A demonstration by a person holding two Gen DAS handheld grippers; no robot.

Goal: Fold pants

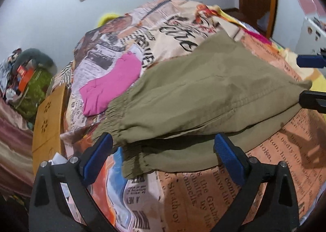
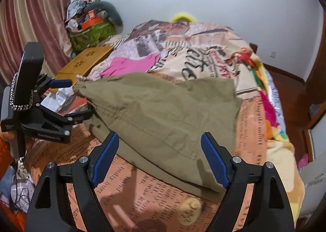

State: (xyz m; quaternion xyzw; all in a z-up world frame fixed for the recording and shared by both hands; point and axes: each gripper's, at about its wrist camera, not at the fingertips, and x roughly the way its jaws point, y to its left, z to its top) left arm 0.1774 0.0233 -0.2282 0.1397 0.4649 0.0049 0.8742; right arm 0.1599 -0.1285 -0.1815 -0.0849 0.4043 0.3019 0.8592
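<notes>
Olive green pants (image 1: 203, 93) (image 2: 159, 105) lie on the bed, folded over so an upper layer rests on a lower one. The elastic waistband points toward my left gripper (image 1: 163, 150). Its blue pads (image 1: 99, 154) stand wide apart on either side of the waistband end and do not press on the cloth. My right gripper (image 2: 161, 154) is open too, its pads either side of the near hem edge without gripping it. Each gripper shows in the other's view: the right gripper (image 1: 311, 81) at the right edge, the left gripper (image 2: 75, 99) at the left.
The bed carries a newspaper-print cover (image 1: 203, 191) (image 2: 142, 191). A pink garment (image 1: 114, 85) (image 2: 130, 64) lies beyond the pants. A wooden board (image 1: 49, 122) (image 2: 87, 58) and a green bag of clutter (image 2: 91, 32) stand at the bed's left side, near a curtain (image 2: 30, 18).
</notes>
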